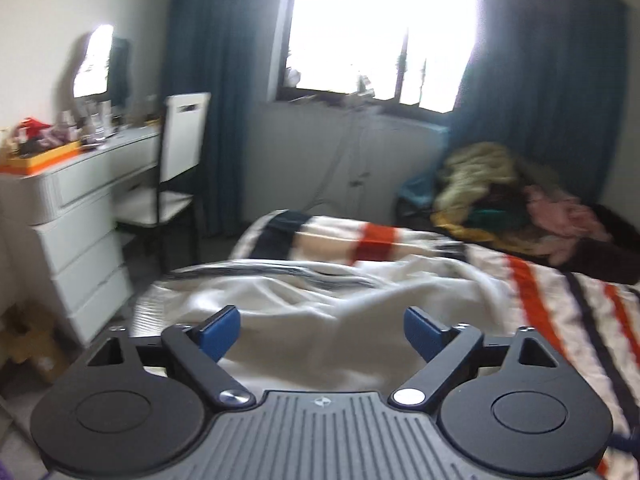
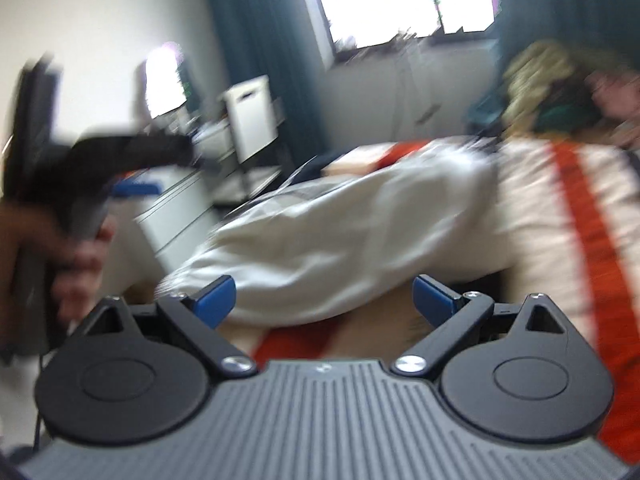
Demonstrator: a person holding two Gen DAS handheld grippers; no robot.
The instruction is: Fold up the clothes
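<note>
A white garment [image 1: 320, 300] lies rumpled on the striped bed cover [image 1: 560, 292]. My left gripper [image 1: 322, 330] is open and empty, held just above the near part of the garment. In the right wrist view the same white garment [image 2: 340, 232] lies across the bed cover [image 2: 560, 208]. My right gripper [image 2: 324, 300] is open and empty, just short of the garment's near edge. The left gripper [image 2: 132, 184], held in a hand, shows blurred at the left of that view.
A pile of other clothes [image 1: 512, 196] sits at the far right of the bed. A white dresser [image 1: 72, 216] with clutter and a chair [image 1: 176, 168] stand left of the bed. A bright window [image 1: 380, 28] with blue curtains is behind.
</note>
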